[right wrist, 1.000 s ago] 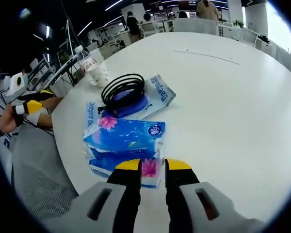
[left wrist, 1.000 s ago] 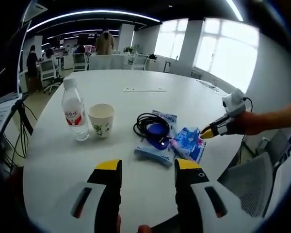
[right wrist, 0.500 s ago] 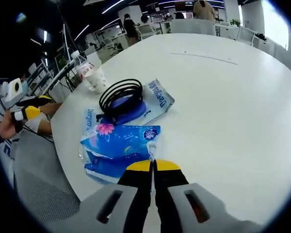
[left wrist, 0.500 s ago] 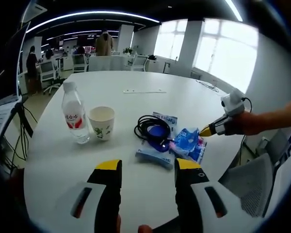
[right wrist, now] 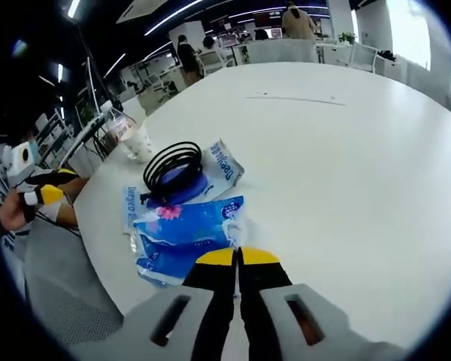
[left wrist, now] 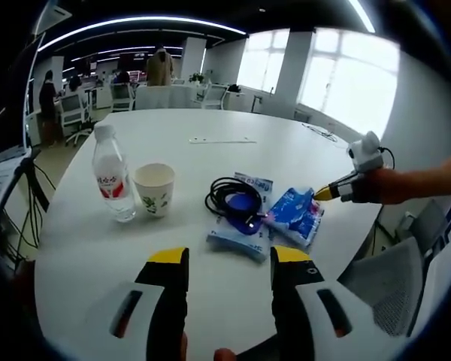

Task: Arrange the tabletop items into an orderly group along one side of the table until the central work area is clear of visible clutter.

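Note:
A blue tissue pack [left wrist: 295, 214] [right wrist: 182, 235] lies near the white table's [left wrist: 173, 131] right edge. My right gripper [right wrist: 237, 259] [left wrist: 328, 193] is shut on its near corner, tilting that end up. Beside it a black cable coil [left wrist: 231, 197] [right wrist: 170, 160] rests on a flat blue-and-white wipes pack [left wrist: 237, 235] [right wrist: 220, 167]. Further left stand a water bottle [left wrist: 109, 180] [right wrist: 119, 128] and a paper cup [left wrist: 154, 188] [right wrist: 140, 143]. My left gripper [left wrist: 229, 259] [right wrist: 41, 194] hangs open over the near table edge, nothing between its fingers.
A thin white strip [left wrist: 222, 139] [right wrist: 293, 98] lies on the far half of the table. A grey mesh chair [left wrist: 383, 293] stands off the table's right edge. Office desks, chairs and people fill the background.
My right gripper went from open to shut on the tissue pack's corner and has raised and drawn that end slightly toward the table edge. The left gripper has stayed put.

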A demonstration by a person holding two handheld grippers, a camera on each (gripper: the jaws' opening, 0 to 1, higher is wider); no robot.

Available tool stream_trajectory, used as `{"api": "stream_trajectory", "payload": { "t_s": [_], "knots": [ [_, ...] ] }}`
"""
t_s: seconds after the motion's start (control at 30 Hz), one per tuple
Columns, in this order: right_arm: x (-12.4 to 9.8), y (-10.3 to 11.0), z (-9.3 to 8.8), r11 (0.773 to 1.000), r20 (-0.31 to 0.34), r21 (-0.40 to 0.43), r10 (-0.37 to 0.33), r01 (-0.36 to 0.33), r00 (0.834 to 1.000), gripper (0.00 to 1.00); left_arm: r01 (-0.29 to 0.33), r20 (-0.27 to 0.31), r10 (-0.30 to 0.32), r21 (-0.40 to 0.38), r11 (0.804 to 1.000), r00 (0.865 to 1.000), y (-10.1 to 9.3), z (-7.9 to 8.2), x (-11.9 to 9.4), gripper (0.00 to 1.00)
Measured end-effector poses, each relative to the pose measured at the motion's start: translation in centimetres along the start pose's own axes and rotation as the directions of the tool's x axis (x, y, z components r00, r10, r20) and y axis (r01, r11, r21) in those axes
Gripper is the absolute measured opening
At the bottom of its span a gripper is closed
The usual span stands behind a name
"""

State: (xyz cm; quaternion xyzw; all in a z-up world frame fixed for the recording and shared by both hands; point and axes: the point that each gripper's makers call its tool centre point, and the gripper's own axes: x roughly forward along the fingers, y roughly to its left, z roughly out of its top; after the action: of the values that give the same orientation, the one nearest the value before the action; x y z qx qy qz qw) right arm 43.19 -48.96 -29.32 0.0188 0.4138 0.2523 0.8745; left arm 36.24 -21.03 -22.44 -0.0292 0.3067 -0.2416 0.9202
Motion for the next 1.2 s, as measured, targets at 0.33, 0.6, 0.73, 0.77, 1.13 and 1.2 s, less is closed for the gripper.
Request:
{"api": "stream_trajectory", "payload": {
  "t_s": [0.33,0.6,0.73,0.77,1.13,1.2],
  "knots": [
    [-1.0,-3.1,1.9,0.994,0.061,0.091,-0.068,0.062,0.996,0.0,-0.004,0.0,0.004,-0.006,1.0,1.0,0.2,-0.1,-0.1,0.43],
    [-1.2,-5.2,3.3,0.985,0.089,0.142,-0.112,0.099,0.99,0.0,-0.018,-0.001,0.018,-0.011,1.0,1.0,0.6,-0.1,-0.3,0.43],
    [-1.4,-5.9,4.0,0.98,0.097,0.163,-0.134,0.117,0.986,0.0,-0.023,-0.002,0.023,-0.015,1.0,1.0,0.7,-0.2,-0.4,0.43],
    [-1.2,-6.2,4.2,0.978,0.097,0.169,-0.141,0.123,0.985,0.0,-0.024,-0.003,0.024,-0.015,1.0,1.0,0.7,-0.2,-0.4,0.43],
    [-1.5,-8.3,5.5,0.963,0.09,0.197,-0.204,0.183,0.975,0.0,-0.042,-0.006,0.042,-0.026,0.999,0.999,1.0,-0.2,-0.5,0.43],
    [-1.5,-8.7,5.5,0.959,0.087,0.209,-0.213,0.191,0.973,0.0,-0.045,-0.006,0.045,-0.03,0.999,0.999,1.1,-0.2,-0.5,0.43]
  ]
}}
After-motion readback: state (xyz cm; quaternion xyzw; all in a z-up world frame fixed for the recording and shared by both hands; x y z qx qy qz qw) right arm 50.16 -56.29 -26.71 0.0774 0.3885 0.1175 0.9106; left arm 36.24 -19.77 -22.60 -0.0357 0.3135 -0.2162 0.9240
